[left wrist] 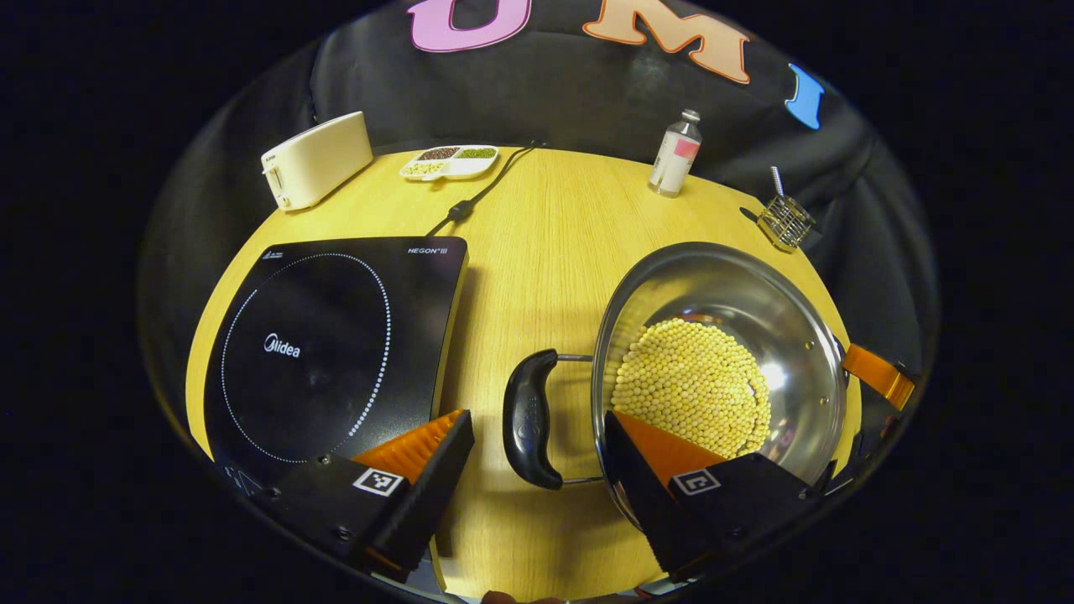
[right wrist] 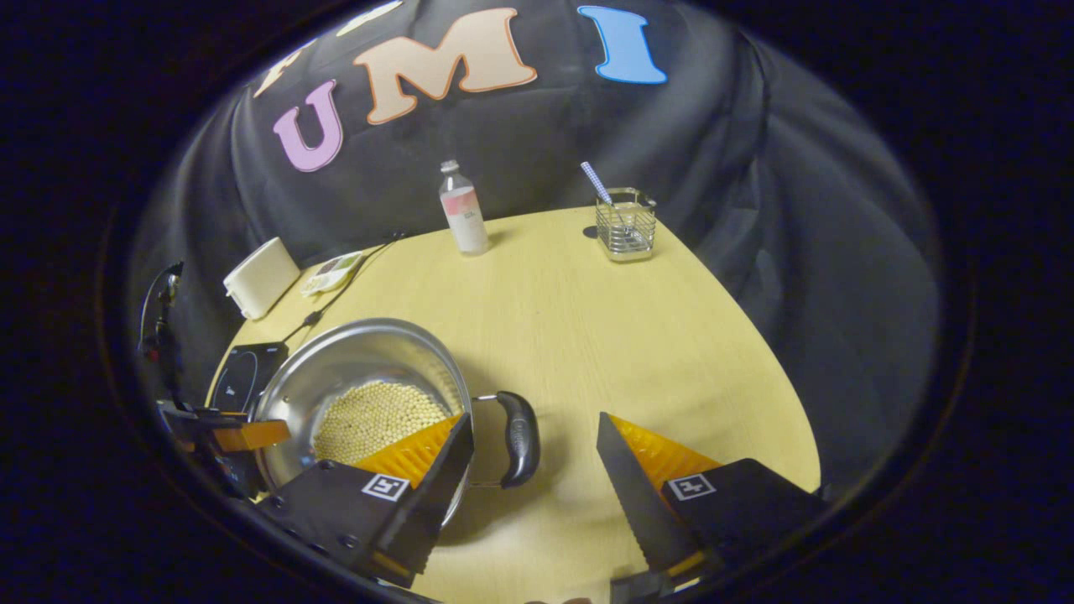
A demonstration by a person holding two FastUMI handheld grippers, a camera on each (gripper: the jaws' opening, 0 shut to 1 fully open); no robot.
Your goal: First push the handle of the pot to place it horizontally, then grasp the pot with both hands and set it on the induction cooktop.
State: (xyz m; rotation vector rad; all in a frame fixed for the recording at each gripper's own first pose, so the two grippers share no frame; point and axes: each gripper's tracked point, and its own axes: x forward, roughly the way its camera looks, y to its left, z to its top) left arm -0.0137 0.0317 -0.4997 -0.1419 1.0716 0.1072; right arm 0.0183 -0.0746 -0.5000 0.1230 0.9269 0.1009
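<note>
In the left gripper view, your left gripper is spread wide and holds nothing. Off its left finger sits the black induction cooktop, flat on the counter, with its cord running back toward the far edge. Beyond the cooktop stand a cream toaster and a white divided dish of grains. Between your fingers lies the pot's black left handle, sitting in the gap with neither finger pressing on it. Your right finger reaches over the near rim of the steel pot, which rests on the counter just beside the cooktop and holds a layer of yellow beans. Past the pot stand a small bottle and a wire holder.

In the right gripper view, your right gripper is likewise wide open and empty. Its left finger overlaps the pot at the near rim, and the pot's right handle sits between the fingers, closer to the left one, untouched by both. Ahead of the gripper, far back, stand the bottle and the wire holder.
</note>
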